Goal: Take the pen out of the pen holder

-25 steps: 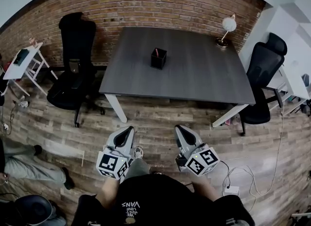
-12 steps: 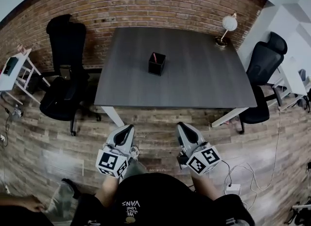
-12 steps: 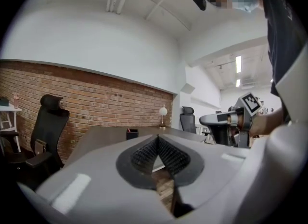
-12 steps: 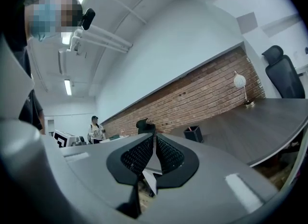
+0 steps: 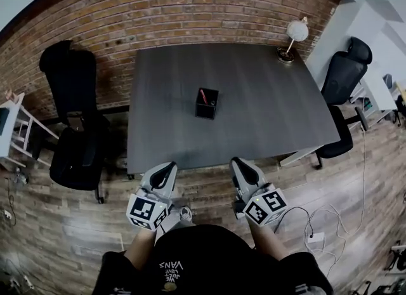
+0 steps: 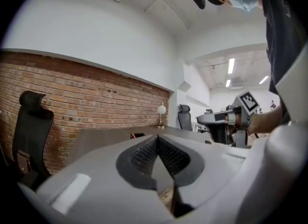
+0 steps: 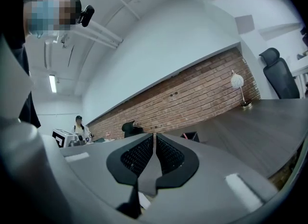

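Observation:
A black square pen holder [image 5: 207,103] stands near the middle of the dark grey table [image 5: 254,116], with a red pen [image 5: 202,96] leaning inside it. The holder [image 7: 191,136] and the pen [image 6: 133,135] also peek over my jaws in both gripper views. My left gripper [image 5: 166,170] and right gripper [image 5: 240,167] hover side by side at the table's near edge, well short of the holder. Both are shut with nothing between their jaws.
A white desk lamp [image 5: 293,37] stands at the table's far right corner. Black office chairs sit at the left [image 5: 73,122] and right [image 5: 342,78] of the table. A brick wall [image 5: 158,8] runs behind it. Cables [image 5: 320,221] lie on the wood floor at right.
The view has moved up to the table: its near edge now lies just ahead of both grippers. The holder sits lower in the head view. Both grippers stay shut.

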